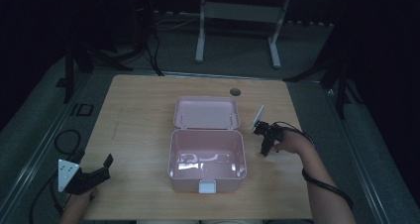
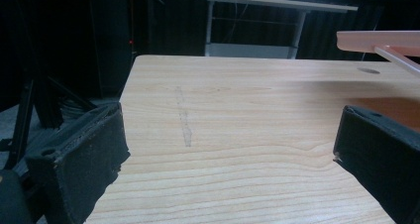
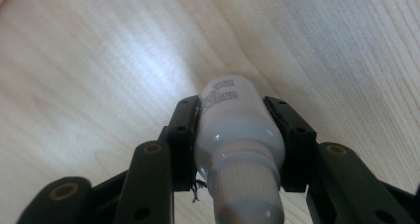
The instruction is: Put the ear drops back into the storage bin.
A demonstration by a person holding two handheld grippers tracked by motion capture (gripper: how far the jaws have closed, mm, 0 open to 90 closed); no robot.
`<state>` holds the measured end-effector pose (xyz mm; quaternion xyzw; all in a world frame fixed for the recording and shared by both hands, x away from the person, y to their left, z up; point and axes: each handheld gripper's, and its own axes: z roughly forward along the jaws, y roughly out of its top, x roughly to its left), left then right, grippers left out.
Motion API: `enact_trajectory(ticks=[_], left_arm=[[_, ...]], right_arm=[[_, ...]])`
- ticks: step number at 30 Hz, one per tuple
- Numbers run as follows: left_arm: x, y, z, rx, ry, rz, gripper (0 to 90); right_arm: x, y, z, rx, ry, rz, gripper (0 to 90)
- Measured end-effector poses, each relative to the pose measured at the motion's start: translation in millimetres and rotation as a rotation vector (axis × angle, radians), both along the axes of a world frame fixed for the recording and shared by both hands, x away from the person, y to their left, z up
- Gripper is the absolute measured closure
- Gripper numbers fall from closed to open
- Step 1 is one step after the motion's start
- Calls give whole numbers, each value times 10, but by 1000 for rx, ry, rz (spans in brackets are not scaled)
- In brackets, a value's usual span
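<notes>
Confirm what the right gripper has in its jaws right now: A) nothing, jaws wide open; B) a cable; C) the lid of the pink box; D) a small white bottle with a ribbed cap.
D: in the right gripper view the right gripper has both jaws pressed against the sides of a small white bottle with a ribbed cap, above the wooden table.
</notes>
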<state>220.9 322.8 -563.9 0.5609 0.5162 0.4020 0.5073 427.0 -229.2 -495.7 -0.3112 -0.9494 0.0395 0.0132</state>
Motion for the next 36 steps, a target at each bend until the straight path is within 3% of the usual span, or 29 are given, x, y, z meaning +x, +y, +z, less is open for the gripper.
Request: enact_trajectory(ticks=[1, 2, 7, 13, 18, 23, 32, 36], left_arm=[[0, 0, 0, 0, 0, 0, 4], [1, 1, 0, 0, 1, 0, 4], [1, 0, 0, 0, 0, 0, 4], [0, 0, 0, 0, 0, 0, 4], [0, 0, 0, -1, 0, -1, 4], [0, 0, 0, 0, 0, 1, 4], [2, 0, 0, 0, 1, 1, 4], [2, -2, 0, 1, 1, 1, 4]], right_arm=[[-45, 0, 23, -3, -3, 50, 594], [-45, 0, 23, -3, -3, 50, 594], [-159, -5, 38, -6, 32, 170, 594], [-275, -18, 60, -16, 44, 265, 594], [-386, -26, 121, -22, 19, 362, 594], [-518, -32, 186, 15, -2, 459, 594], [-766, -12, 171, -71, -10, 592, 594], [-856, -35, 174, -86, -10, 642, 594]])
